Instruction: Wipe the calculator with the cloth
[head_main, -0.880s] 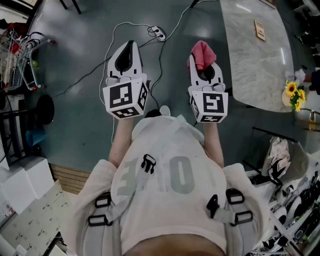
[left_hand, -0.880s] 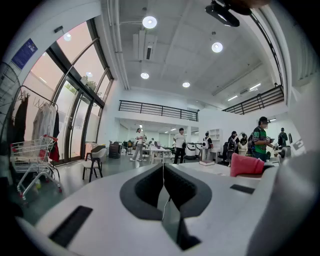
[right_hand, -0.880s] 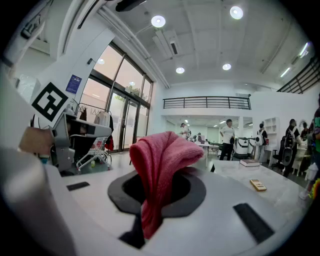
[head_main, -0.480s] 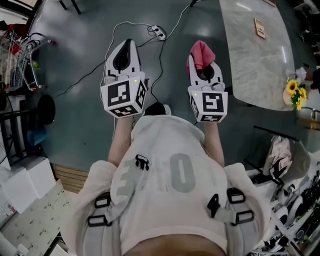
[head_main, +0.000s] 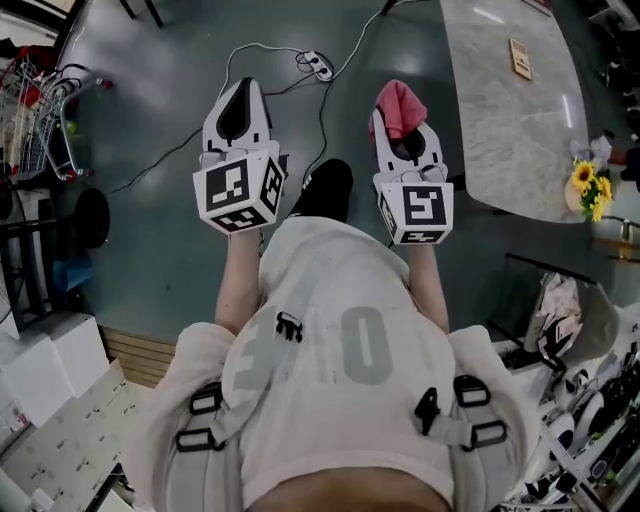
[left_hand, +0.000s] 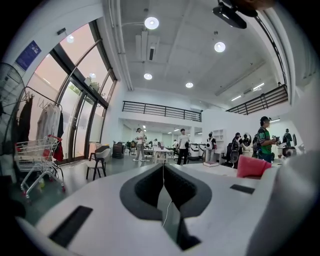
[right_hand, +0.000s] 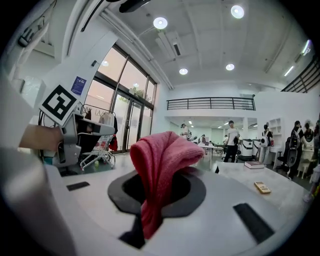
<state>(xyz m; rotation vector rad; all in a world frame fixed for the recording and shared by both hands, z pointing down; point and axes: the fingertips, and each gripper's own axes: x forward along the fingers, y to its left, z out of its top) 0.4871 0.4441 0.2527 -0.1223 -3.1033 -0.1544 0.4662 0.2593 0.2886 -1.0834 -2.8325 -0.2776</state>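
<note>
1. Gripping nothing with left hand-held gripper (head_main: 243, 92), jaws fully together, left of centre.
2. Pinching pink cloth (head_main: 402, 103) in right hand-held gripper (head_main: 408, 135), upper centre.
3. Lying on marble desk (head_main: 500, 140), upper right: calculator (head_main: 519, 60).

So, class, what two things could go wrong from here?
White cables and a power strip lie on the grey floor just ahead of the person: possibly a trip hazard.
The right gripper pinches the bunched pink cloth by a narrow fold, so it might slip out during wiping.
</note>
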